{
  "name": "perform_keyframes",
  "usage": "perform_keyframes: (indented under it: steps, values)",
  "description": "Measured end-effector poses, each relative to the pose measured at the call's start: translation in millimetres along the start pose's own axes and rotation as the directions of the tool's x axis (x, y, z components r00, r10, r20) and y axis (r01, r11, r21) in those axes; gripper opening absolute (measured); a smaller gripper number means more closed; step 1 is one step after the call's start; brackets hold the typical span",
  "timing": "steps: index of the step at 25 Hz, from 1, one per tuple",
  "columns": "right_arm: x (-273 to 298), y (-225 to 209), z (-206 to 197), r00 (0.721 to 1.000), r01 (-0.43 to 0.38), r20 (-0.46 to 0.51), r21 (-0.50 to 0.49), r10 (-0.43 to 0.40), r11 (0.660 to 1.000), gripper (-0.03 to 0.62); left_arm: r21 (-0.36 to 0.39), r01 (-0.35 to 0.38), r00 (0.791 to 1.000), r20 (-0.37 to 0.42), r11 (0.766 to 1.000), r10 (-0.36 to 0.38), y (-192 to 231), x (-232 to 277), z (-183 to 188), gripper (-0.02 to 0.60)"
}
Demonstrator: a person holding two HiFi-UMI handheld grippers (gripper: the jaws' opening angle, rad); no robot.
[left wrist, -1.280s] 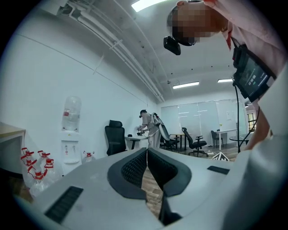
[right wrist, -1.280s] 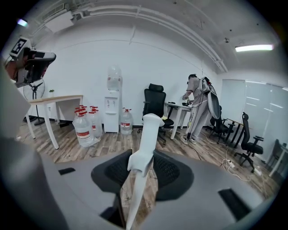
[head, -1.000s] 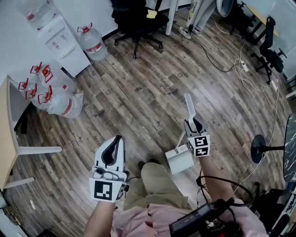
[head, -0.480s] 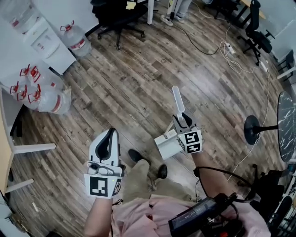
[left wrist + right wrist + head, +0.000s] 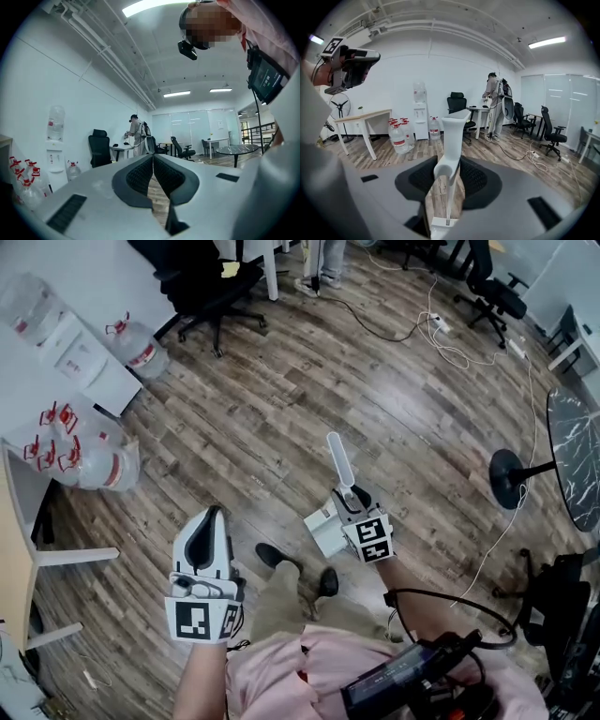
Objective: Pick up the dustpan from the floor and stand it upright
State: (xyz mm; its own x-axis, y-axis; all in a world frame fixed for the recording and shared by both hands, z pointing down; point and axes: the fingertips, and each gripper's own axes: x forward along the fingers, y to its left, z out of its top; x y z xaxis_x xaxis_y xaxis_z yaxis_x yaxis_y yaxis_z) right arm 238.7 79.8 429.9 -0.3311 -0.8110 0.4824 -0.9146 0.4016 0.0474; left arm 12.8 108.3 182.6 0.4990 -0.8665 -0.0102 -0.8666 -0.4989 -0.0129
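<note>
Held in the right gripper (image 5: 350, 498), pads pressed together on the lower handle of the white dustpan (image 5: 336, 457), just above the point where the handle meets the pan; seen along the jaws, handle rising straight up between the pads, pan edge showing below them; from the head view, pan hanging just beside the marker cube, apparently clear of the wooden floor (image 5: 281, 409) and above the person's shoes (image 5: 270, 556). Left gripper (image 5: 213, 515) raised well apart to the side, jaws drawn together at the tips, nothing between them. Looks like thin moulded plastic: probably light, stiff enough not to sag, but smooth and liable to swivel in the pads, since the pan's weight sits off to one side of the handle. Best taken where it is now, low on the handle near the pan, to keep that swing small; to stand it upright, likely needs lowering gently until the pan's base meets the floor squarely, with the handle kept vertical; could tip over if let go too early.
</note>
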Motion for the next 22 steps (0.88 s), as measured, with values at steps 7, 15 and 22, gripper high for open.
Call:
perform_keyframes:
  steps: [7, 15, 22]
  values:
    - [-37.6, 5.3, -23.0, 1.000, 0.007, -0.003, 0.032, -0.006, 0.999, 0.160, 0.017, 0.048, 0.999, 0.002, 0.999, -0.048, -34.1, -6.8, 14.0, 0.014]
    - [-67.9, -1.4, -31.1, 1.000, 0.021, 0.000, 0.078, -0.021, 0.997, 0.218, 0.029, 0.092, 0.996, 0.015, 0.995, -0.092, -66.0, -7.5, 22.8, 0.015]
    - [-115.6, -14.0, -16.2, 0.995, 0.066, 0.065, 0.149, -0.076, 0.987, 0.238, -0.017, 0.082, 0.996, 0.045, 0.996, -0.081, -79.6, -5.5, 32.7, 0.015]
